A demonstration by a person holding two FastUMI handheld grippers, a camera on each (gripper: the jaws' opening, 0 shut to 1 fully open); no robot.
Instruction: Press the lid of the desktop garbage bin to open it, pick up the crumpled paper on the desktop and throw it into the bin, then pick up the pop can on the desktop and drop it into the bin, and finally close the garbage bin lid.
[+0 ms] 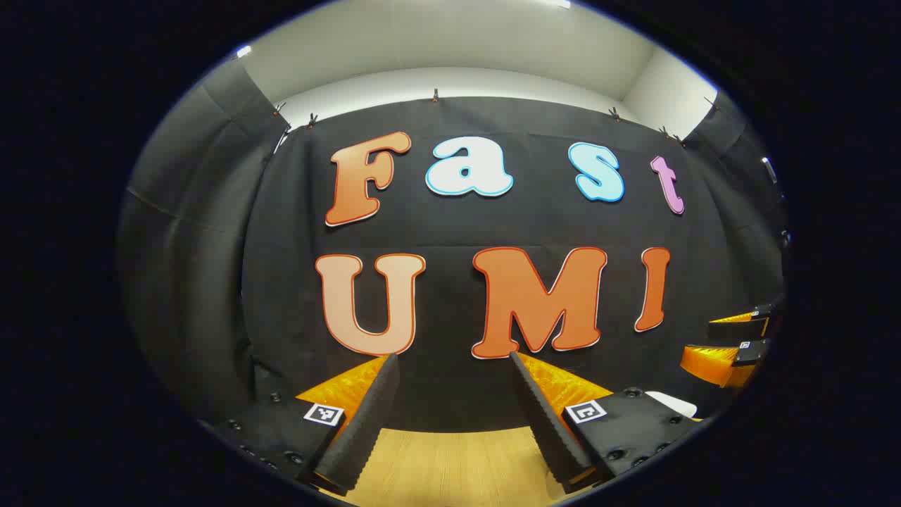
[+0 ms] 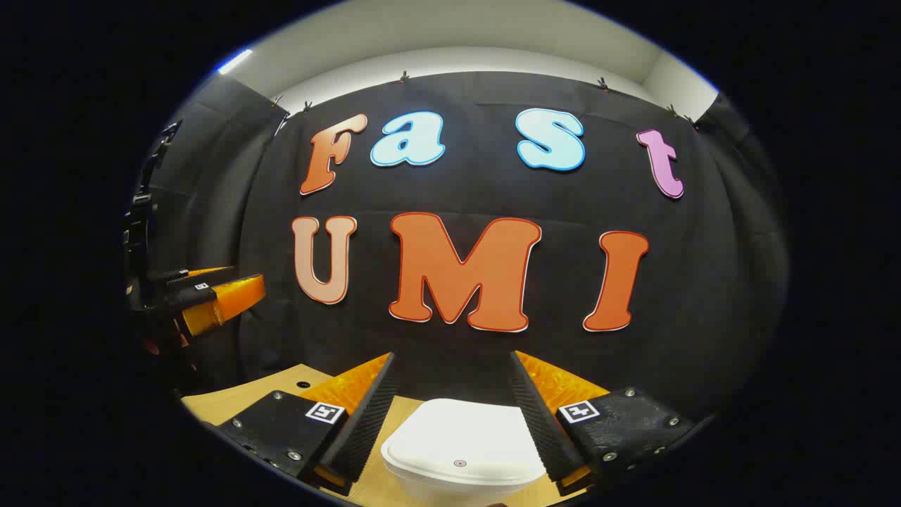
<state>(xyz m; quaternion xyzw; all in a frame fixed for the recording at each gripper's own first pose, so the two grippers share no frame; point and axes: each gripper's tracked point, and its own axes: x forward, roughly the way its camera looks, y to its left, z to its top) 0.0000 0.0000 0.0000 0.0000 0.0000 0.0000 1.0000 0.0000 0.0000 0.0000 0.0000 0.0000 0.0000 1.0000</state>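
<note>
The white garbage bin (image 2: 464,451) stands on the wooden table, low in the right gripper view, its lid down with a small red dot near the front edge. My right gripper (image 2: 452,356) is open and hovers above the bin, one finger on each side of the lid and touching nothing. It also shows at the far right of the left gripper view as the right gripper (image 1: 732,341). My left gripper (image 1: 452,358) is open with nothing between its fingers, held over the table and pointing at the booth wall. A white edge of the bin (image 1: 672,403) peeks out at its right.
The wooden table (image 1: 450,465) runs up to the black cloth wall close behind. A small round hole (image 2: 303,384) is in the table's left part. The left gripper (image 2: 211,296) hangs at the left side, level with the right one.
</note>
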